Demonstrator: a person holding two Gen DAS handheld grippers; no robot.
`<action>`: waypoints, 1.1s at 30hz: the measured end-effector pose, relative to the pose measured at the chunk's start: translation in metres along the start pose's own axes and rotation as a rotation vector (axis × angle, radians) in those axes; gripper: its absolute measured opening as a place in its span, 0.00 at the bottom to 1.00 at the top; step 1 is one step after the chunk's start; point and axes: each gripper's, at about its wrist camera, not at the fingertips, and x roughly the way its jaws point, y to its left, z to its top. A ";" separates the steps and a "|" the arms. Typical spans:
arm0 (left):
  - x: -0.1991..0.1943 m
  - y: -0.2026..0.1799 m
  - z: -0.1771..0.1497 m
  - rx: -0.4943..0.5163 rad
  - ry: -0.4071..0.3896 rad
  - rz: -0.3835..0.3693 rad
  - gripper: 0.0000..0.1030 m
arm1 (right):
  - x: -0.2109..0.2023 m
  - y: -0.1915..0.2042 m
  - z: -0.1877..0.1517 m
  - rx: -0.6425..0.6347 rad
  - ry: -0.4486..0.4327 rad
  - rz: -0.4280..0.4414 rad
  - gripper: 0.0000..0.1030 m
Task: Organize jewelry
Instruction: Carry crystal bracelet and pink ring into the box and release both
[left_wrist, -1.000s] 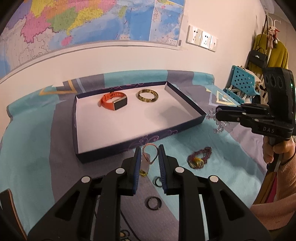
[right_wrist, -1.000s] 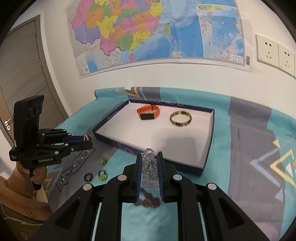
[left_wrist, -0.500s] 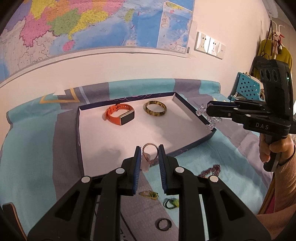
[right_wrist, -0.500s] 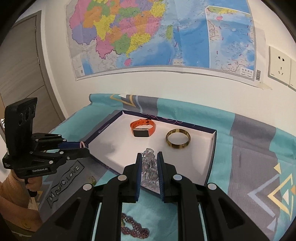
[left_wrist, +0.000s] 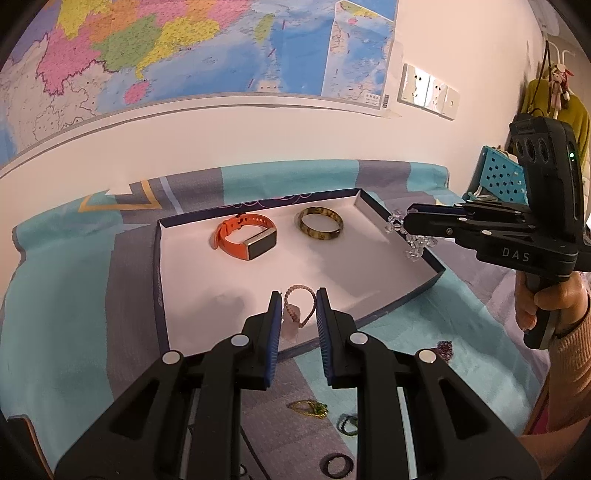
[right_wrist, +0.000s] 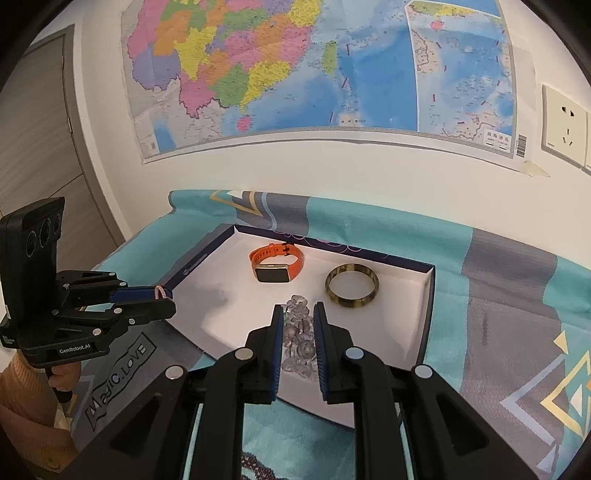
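Both bracelets have been carried from above the cloth to above the white tray (left_wrist: 369, 284). The pink beaded bracelet (left_wrist: 300, 308) is gripped by the left tool (left_wrist: 297, 314) near the tray's front edge; the clear crystal bracelet (right_wrist: 298, 339) is clamped by the right tool (right_wrist: 297, 332) at its right edge. Release into the tray appears next.

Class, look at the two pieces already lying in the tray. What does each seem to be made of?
Orange smartwatch: the strap looks like matte silicone or rubber, evenly coloured and flexibly curved; the case rim gleams, probably metal. Bangle: glossy, mottled amber-brown, rigid; likely resin or polished stone, which one is unclear. Both rest on the tray's white floor.
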 end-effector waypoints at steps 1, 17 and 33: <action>0.001 0.001 0.001 0.001 0.002 0.004 0.19 | 0.001 0.000 0.001 -0.001 0.002 0.002 0.14; 0.027 0.007 0.013 0.007 0.026 0.027 0.19 | 0.024 -0.005 0.009 0.007 0.027 -0.013 0.14; 0.047 0.012 0.017 -0.006 0.055 0.045 0.19 | 0.047 -0.014 0.011 0.019 0.057 -0.022 0.14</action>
